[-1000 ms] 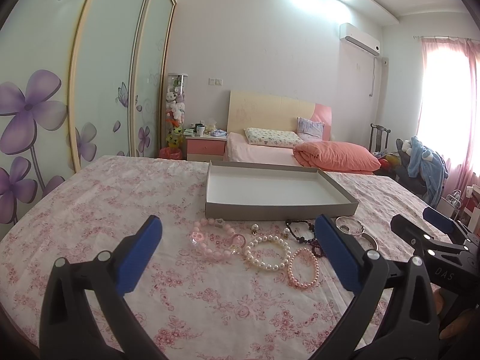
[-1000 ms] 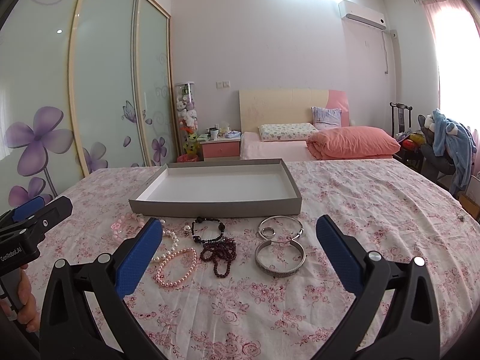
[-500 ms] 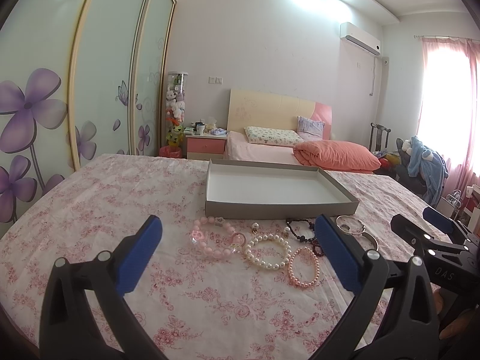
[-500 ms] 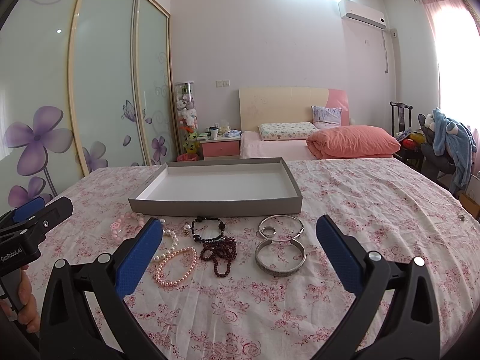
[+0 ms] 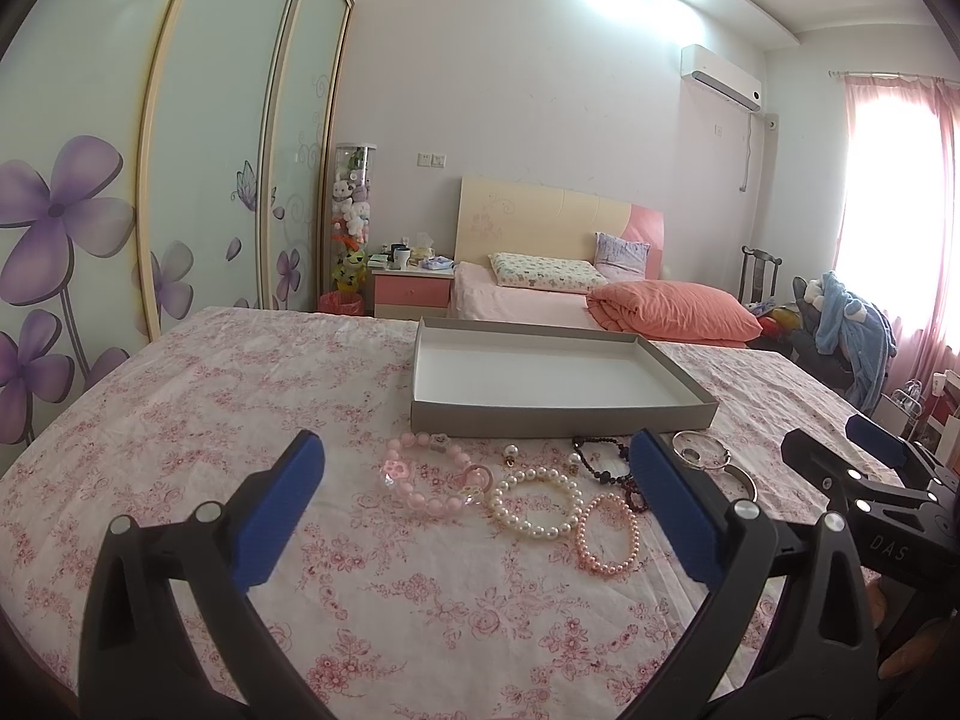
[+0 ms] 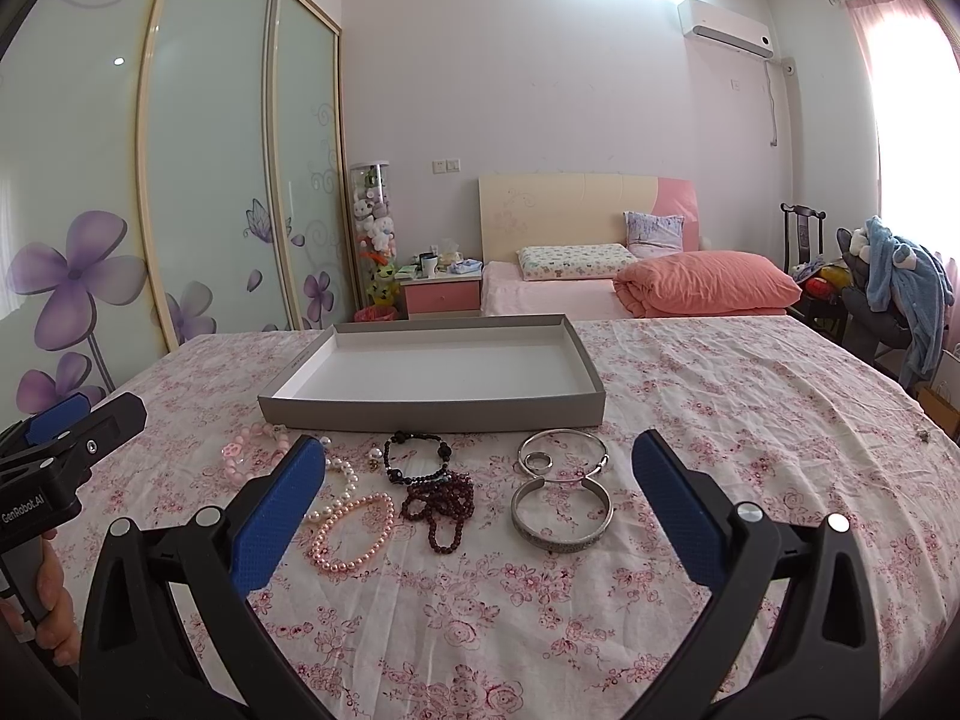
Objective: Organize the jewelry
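A shallow grey box (image 5: 558,417) (image 6: 432,414) with a white inside lies empty on the floral cloth. In front of it lie a pink bead bracelet (image 5: 433,474) (image 6: 246,456), a white pearl bracelet (image 5: 536,505), a small pink pearl bracelet (image 5: 606,534) (image 6: 351,534), a black bead bracelet (image 6: 417,456), a dark red bead string (image 6: 444,510), a thin silver bangle (image 6: 564,456) with a ring, and a wide silver bangle (image 6: 561,513). My left gripper (image 5: 480,504) is open and empty, short of the pink and pearl bracelets. My right gripper (image 6: 480,504) is open and empty, short of the silver bangles.
The table has a pink floral cloth (image 6: 720,420). Behind it stand a bed with an orange duvet (image 5: 672,306), a pink nightstand (image 5: 411,291), a sliding wardrobe (image 5: 180,180) on the left and a chair with blue clothes (image 6: 900,282) on the right.
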Available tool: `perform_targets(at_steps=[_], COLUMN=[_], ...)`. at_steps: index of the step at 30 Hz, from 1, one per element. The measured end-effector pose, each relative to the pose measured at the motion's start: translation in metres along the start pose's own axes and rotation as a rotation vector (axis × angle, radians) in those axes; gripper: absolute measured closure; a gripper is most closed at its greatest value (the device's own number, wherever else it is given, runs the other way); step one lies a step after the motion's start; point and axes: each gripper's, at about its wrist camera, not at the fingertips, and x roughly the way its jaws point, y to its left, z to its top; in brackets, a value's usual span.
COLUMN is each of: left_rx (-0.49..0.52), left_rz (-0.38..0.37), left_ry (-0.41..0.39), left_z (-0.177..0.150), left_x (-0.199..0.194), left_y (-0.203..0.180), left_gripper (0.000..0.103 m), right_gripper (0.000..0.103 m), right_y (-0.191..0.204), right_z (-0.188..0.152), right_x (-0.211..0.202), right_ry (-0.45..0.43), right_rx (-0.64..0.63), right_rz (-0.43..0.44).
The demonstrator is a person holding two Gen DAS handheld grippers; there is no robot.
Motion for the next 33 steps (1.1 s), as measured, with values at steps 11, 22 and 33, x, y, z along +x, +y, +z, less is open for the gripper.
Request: perform_targets(at_steps=[11,22,33], left_rx=[-0.001,-0.01,-0.077], left_rz=[0.0,0.024,0.027], left_ry=[0.004,0.035,0.234], left_z=[-0.001,-0.014,-0.012], left_x=[0.002,0.013,0.046], left_y=[0.0,0.004,0.028], left_gripper=[0.004,0.004,0.004], right_gripper=[0.002,0.002,0.002], right_y=[-0.003,-0.007,-0.027], right_z=[-0.005,-0.011,-0.02], right_x=[0.003,0.016,0.059], right_ry=[0.003,0.074,0.315], right_rx=[0.001,0.028,0.07], right_rz=[-0.001,-0.011,-0.08])
